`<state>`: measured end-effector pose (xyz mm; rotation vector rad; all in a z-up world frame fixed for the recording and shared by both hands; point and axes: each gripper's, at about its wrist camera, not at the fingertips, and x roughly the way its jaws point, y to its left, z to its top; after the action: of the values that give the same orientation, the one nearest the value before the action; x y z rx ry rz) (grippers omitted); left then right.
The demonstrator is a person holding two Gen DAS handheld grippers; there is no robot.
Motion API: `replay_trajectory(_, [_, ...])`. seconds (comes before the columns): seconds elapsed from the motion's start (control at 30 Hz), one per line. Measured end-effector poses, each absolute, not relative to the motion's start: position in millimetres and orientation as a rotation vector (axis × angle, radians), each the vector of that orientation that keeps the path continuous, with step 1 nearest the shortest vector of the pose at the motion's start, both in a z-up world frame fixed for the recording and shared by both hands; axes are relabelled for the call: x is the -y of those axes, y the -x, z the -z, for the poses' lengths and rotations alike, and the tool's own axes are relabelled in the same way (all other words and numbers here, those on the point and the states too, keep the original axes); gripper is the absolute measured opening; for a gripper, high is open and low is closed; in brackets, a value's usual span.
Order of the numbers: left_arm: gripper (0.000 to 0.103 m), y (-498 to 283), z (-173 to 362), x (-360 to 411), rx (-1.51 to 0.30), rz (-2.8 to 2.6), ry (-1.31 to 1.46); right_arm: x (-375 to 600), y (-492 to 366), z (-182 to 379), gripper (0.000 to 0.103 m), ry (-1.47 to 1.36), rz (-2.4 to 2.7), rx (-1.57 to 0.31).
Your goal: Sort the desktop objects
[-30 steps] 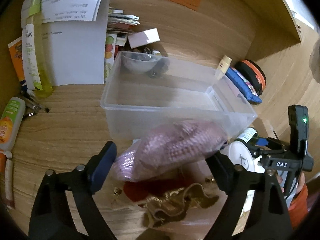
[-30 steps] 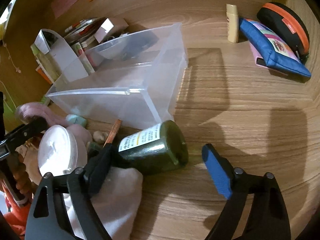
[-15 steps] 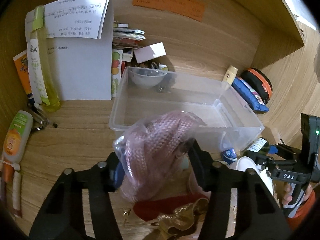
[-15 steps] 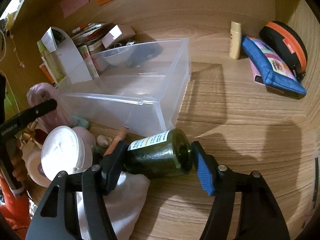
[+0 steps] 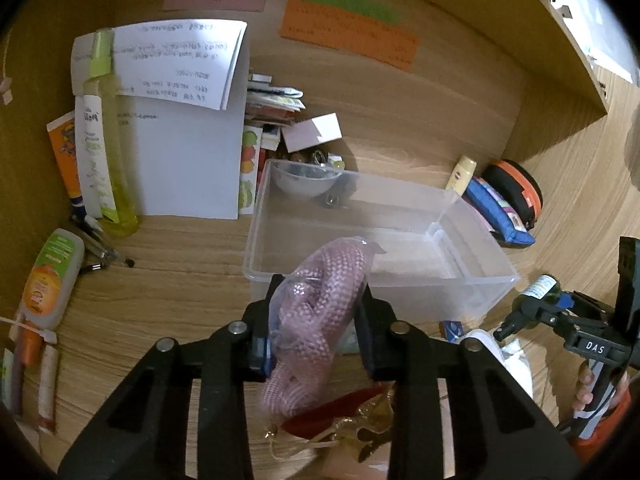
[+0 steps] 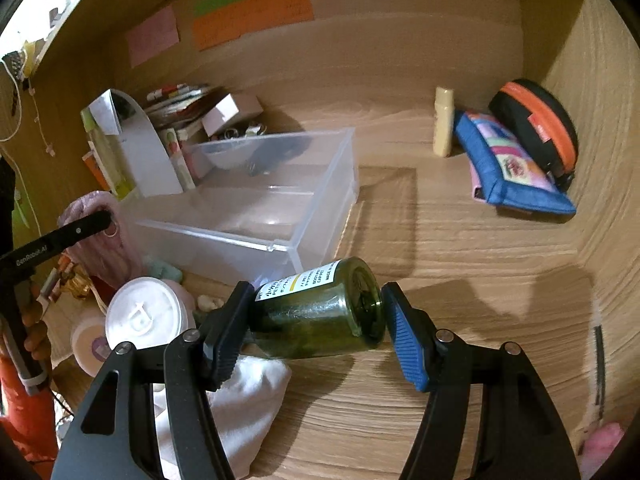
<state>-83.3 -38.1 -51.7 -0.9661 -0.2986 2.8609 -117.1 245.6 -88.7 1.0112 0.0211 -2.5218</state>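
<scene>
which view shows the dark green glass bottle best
The right wrist view: the dark green glass bottle lies sideways between the right gripper pads, label readable. The left wrist view shows only its small, distant neck end.

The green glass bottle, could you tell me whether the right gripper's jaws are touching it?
Touching. The right wrist view shows both jaws of the right gripper pressed against the green bottle.
</scene>
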Motion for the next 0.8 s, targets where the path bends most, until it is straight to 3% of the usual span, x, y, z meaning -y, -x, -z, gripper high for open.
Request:
replay_trajectory(0.6, [0.031,63,-12,40,0.275,-2.925,0.714,-245,114,39,0.062,-0.838,2.560,-0.010])
replay_trajectory(0.8, [0.032,71,5,48,0.274,-2.884,0.827,-239,119,38,0.062,-0.832,2.535,-0.008])
